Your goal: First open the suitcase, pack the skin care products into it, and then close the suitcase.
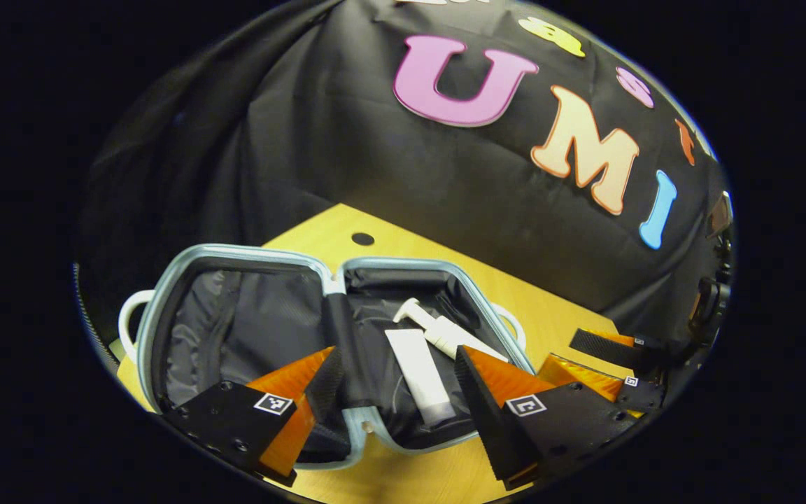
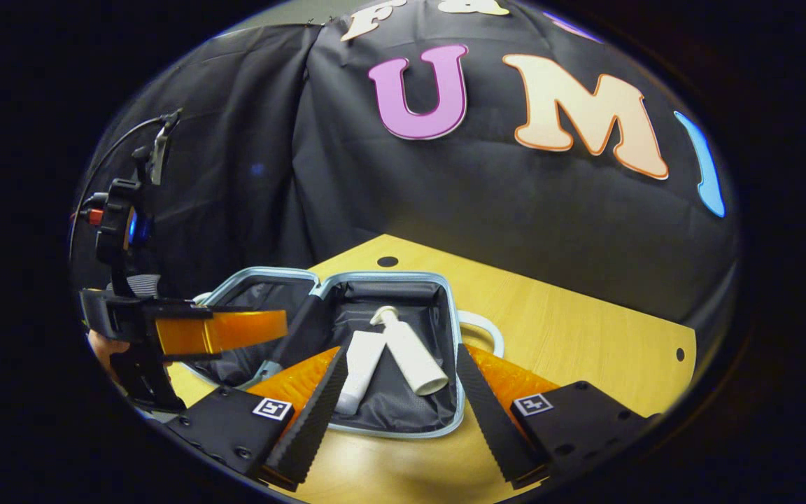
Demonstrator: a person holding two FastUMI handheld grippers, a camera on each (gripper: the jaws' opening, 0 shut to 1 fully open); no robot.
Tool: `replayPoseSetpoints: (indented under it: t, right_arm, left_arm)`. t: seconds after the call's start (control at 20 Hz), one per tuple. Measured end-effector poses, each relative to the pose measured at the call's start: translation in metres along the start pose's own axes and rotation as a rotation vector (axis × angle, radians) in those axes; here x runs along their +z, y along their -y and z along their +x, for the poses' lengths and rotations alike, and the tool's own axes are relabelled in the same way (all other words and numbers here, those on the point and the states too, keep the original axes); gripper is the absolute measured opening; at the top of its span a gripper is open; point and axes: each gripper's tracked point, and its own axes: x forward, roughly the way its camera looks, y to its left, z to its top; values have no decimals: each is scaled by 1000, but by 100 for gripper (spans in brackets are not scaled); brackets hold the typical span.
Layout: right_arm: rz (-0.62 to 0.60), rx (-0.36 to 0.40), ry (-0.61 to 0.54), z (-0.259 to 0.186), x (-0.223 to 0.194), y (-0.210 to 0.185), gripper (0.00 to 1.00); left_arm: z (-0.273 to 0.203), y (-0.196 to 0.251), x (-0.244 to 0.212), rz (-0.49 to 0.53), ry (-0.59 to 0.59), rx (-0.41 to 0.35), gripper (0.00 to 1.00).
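Wooden table (image 1: 550, 315) underneath, pale and bare toward 3 o'clock in the right gripper view. Nearest in the left gripper view, left gripper (image 1: 399, 402) spread wide, nothing between its fingers, hovering over the near rim of the suitcase (image 1: 165, 308). Suitcase lying open flat, both halves lined in dark fabric, pale blue edging all round, a white handle at 9 o'clock and another at 3 o'clock. Between the fingers, a white tube (image 1: 420, 378) lying lengthwise in the right half, cap end nearest. Just beyond and touching it, a white pump bottle (image 1: 441, 330), nozzle pointing toward 11 o'clock. Left half of the case holding no products. At 4 o'clock, near the edge, the right gripper (image 1: 616, 367), fingers apart.

Nearest in the right gripper view, right gripper (image 2: 396, 413) also spread wide, gripping nothing, framing the right half of the suitcase (image 2: 389, 430). Tube (image 2: 361, 371) and bottle (image 2: 410, 357) side by side there, tops meeting, bases splayed toward 6 o'clock. At 9 o'clock, the left gripper (image 2: 200, 329) above the far half, a hand (image 2: 105, 350) partly visible behind it; spread of its fingers impossible to judge from this side-on angle. Farthest, a round hole (image 2: 387, 261) in the table at 12 o'clock past the case.
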Motion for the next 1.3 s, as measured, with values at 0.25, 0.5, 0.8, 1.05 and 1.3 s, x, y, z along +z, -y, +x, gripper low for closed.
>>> replayPoseSetpoints:
  t: [0.25,0.5,0.8,1.05,1.3]
  right_arm:
    - [22,30,164,-55,47,-15,99]
    - [96,57,291,-101,85,-25,98]
    - [141,15,344,-133,87,0,98]
    - [131,-46,281,-151,62,19,98]
    - [115,-99,274,-158,56,30,98]
  left_arm:
    - [-54,-73,31,-170,128,79,94]
    - [-86,-173,39,-320,226,223,94]
    - [-101,-254,12,-382,215,356,95]
    - [-77,-289,-7,-497,177,354,94]
    - [-50,-294,-24,-577,123,317,92]
